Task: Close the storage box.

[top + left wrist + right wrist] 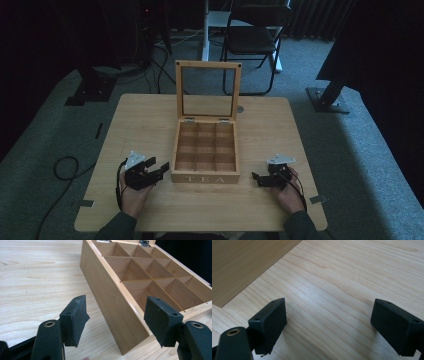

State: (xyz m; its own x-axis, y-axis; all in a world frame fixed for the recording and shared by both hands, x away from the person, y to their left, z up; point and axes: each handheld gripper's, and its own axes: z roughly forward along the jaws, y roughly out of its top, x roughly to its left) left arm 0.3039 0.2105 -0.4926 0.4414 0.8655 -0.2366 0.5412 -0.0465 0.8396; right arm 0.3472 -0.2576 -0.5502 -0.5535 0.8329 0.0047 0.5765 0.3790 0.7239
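Left gripper [156, 167] near the tabletop's [135, 120] front edge, left of centre, jaws parted and holding nothing, aimed at the box's near left corner. Tea box [205, 176] midway along the front half, lid [208, 65] upright, compartments bare. Right gripper [256, 178] just beside the box's right side, jaws spread over bare wood, gripping nothing.

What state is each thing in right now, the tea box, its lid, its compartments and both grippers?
Tea box: open, standing on the table.
Lid: raised upright on its hinges.
Compartments: all nine empty.
Left gripper: open, holding nothing, by the box's left front corner.
Right gripper: open, holding nothing, over bare table right of the box.
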